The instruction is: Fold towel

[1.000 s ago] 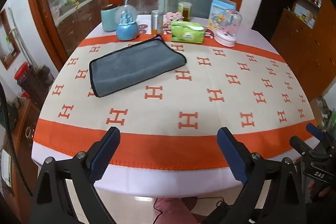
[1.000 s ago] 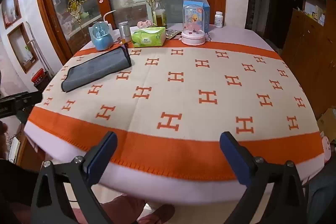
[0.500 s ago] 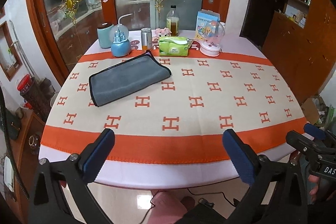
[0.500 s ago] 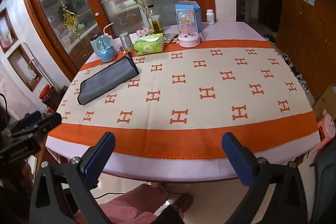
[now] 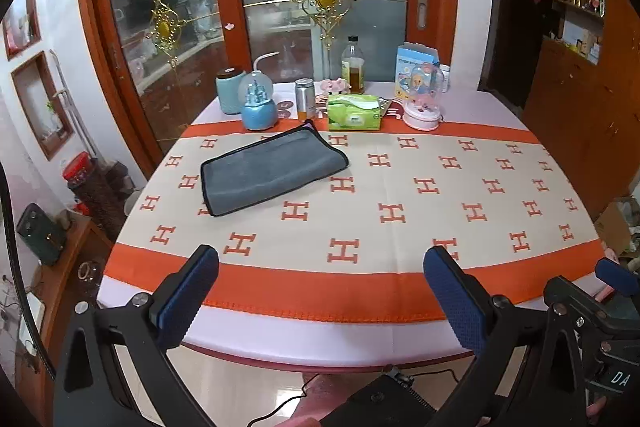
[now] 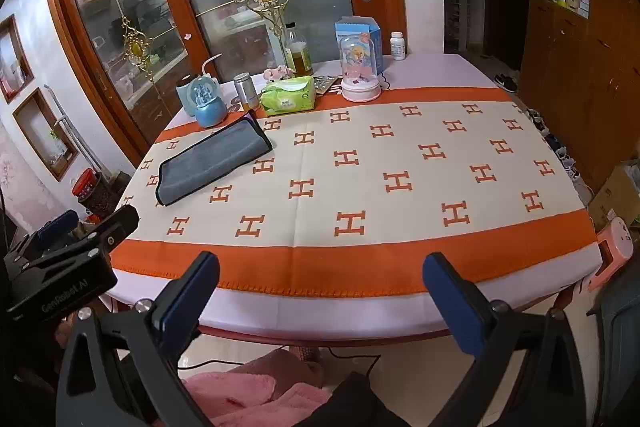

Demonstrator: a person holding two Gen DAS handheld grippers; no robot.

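Note:
A grey towel (image 5: 272, 169) with dark edging lies folded flat on the far left of the table; it also shows in the right wrist view (image 6: 212, 159). My left gripper (image 5: 320, 279) is open and empty, held off the table's near edge, well short of the towel. My right gripper (image 6: 320, 285) is open and empty, also back from the near edge. The left gripper's body shows at the left of the right wrist view (image 6: 68, 267).
The table wears a cream and orange cloth (image 5: 400, 195) with H marks. Along the far edge stand a blue snow globe (image 5: 258, 105), a can (image 5: 305, 99), a green tissue pack (image 5: 354, 113), a bottle (image 5: 352, 71) and a pink dome toy (image 5: 422, 99). Glass doors stand behind.
Both grippers have drawn back and up from the table, so more of the room and floor shows. The towel has not moved. Both stay open.

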